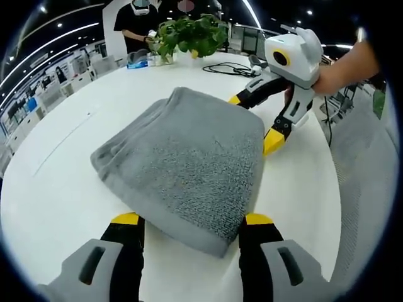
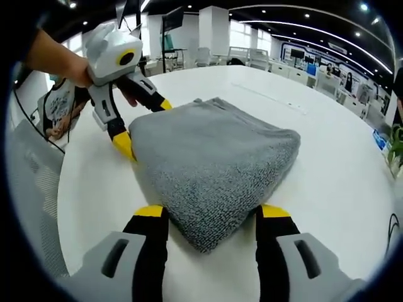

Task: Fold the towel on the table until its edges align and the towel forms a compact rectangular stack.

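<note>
The folded grey terry towel [image 1: 189, 167] lies mid-frame on the round white table [image 1: 56, 189], bare tabletop open on all sides of it. At the upper centre of the left gripper view, a green potted plant [image 1: 192, 34] and a black cable [image 1: 230, 68] sit by the far rim, with a person [image 1: 135, 22] behind. The left gripper [image 1: 191, 220] is spread wide, its yellow-tipped jaws flanking one towel corner. The right gripper [image 2: 213, 212] is likewise spread around the opposite corner, pinching nothing.

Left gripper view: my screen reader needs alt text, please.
A folded grey towel lies on a white table, one corner between the open left gripper. The right gripper, hand-held, is open beside the far edge.
</note>
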The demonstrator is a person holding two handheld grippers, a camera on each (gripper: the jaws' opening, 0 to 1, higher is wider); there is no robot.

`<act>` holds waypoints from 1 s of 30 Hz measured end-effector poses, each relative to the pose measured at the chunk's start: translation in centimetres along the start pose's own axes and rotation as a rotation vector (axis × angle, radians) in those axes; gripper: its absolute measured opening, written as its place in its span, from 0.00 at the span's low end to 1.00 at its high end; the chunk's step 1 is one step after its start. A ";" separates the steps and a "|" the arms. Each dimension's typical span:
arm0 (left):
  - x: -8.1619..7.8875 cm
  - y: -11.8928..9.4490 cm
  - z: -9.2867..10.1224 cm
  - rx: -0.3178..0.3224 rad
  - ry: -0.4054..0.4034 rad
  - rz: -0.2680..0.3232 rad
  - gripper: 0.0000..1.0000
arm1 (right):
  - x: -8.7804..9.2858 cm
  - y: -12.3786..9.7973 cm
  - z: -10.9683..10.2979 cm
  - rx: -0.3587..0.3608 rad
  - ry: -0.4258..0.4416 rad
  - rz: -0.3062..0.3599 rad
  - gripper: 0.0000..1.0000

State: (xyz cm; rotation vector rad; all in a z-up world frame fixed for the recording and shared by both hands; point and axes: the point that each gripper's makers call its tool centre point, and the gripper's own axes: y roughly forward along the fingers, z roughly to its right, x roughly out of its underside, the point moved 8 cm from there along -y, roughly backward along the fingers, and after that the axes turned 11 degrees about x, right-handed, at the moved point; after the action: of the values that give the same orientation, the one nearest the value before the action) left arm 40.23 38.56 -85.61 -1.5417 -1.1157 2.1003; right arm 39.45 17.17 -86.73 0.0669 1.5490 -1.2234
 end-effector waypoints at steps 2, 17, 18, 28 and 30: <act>-0.1 0.0 -0.2 -0.001 -0.001 0.002 0.62 | -0.2 0.3 0.3 0.003 0.000 0.001 0.55; -0.9 0.1 -2.0 -0.005 -0.003 0.013 0.63 | -0.8 1.6 1.7 0.019 0.014 0.016 0.56; -1.0 0.2 -2.2 -0.006 -0.005 0.013 0.63 | -0.8 1.6 1.7 0.019 0.016 0.014 0.56; -1.5 0.7 -3.5 -0.006 -0.001 0.009 0.63 | -1.4 2.3 2.6 0.030 0.023 0.018 0.55; -1.7 0.7 -3.7 -0.005 -0.001 0.011 0.63 | -1.5 2.6 2.9 0.031 0.022 0.018 0.55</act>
State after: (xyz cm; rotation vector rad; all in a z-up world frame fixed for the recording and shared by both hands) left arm 44.38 38.53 -85.47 -1.5528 -1.1162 2.1066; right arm 43.64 17.07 -86.83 0.1152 1.5453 -1.2364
